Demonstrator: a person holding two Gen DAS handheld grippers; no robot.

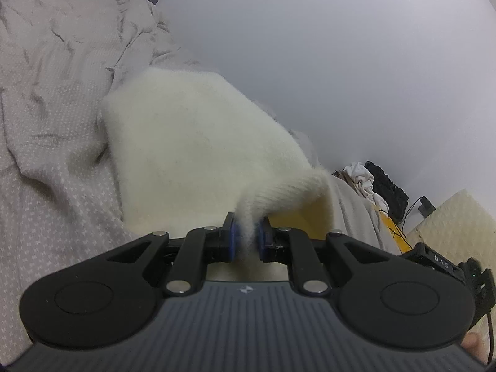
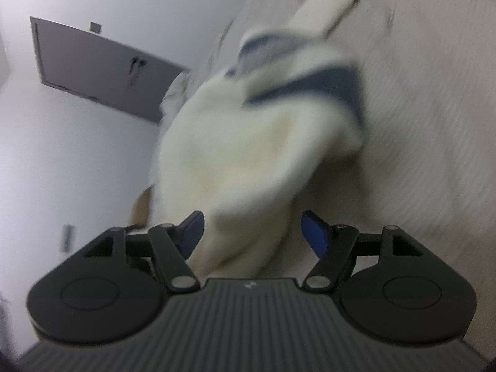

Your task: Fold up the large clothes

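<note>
Sweater [image 1: 198,142] fuzzy white, on bed [image 1: 55,161]; left tool [image 1: 247,235] clamped on its edge at 6 o'clock. Right tool [image 2: 252,232] spread apart, cloth between, unpinched.

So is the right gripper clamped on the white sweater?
No, the right gripper has its blue pads spread apart, with the white sweater loose between them.

Both wrist views close, tilted, sharing the white sweater [image 1: 192,142]

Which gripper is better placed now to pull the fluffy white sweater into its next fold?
Left gripper: its pads pinch the fluffy white sweater. The right gripper stands open, holding nothing.
</note>
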